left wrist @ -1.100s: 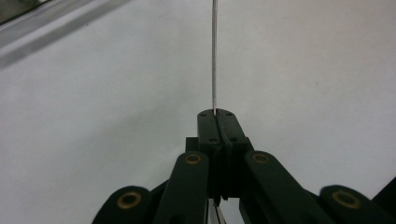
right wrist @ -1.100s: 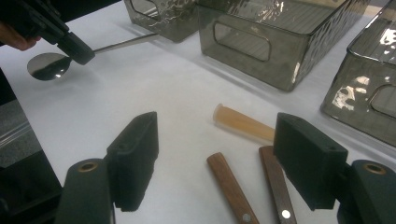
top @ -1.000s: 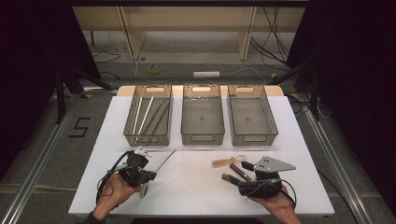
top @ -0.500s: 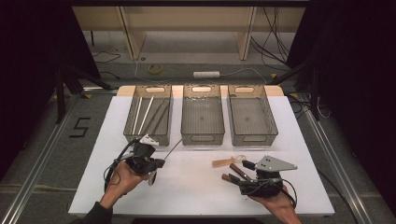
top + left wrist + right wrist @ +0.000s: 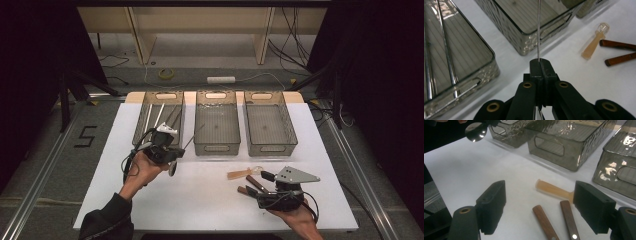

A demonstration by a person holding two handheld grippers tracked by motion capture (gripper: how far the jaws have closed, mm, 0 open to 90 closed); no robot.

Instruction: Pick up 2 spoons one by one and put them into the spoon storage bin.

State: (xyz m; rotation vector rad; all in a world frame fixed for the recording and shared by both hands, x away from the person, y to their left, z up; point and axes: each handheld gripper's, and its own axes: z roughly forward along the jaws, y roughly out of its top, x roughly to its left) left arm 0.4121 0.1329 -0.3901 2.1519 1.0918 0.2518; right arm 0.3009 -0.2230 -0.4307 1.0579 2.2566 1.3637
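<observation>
My left gripper (image 5: 178, 149) (image 5: 540, 62) is shut on a thin metal spoon (image 5: 194, 136) (image 5: 538, 30). The spoon's stem points at the middle bin (image 5: 216, 145), and its round bowl (image 5: 475, 132) hangs below the hand. My right gripper (image 5: 255, 183) (image 5: 541, 205) rests low at the front right, open, and its jaws have just been opening. Two wooden handles (image 5: 544, 221) (image 5: 617, 45) lie on the table between the jaws, clear of the pads. An amber plastic utensil (image 5: 242, 173) (image 5: 554, 190) lies just beyond them.
Three smoky plastic bins stand in a row at the back of the white table (image 5: 200, 200). The left bin (image 5: 145, 137) holds several metal utensils. The right bin (image 5: 270, 145) stands behind my right gripper. Dark floor and cables surround the table.
My left gripper has risen and moved right toward the bins with the spoon in it. The right hand has stayed in place.
</observation>
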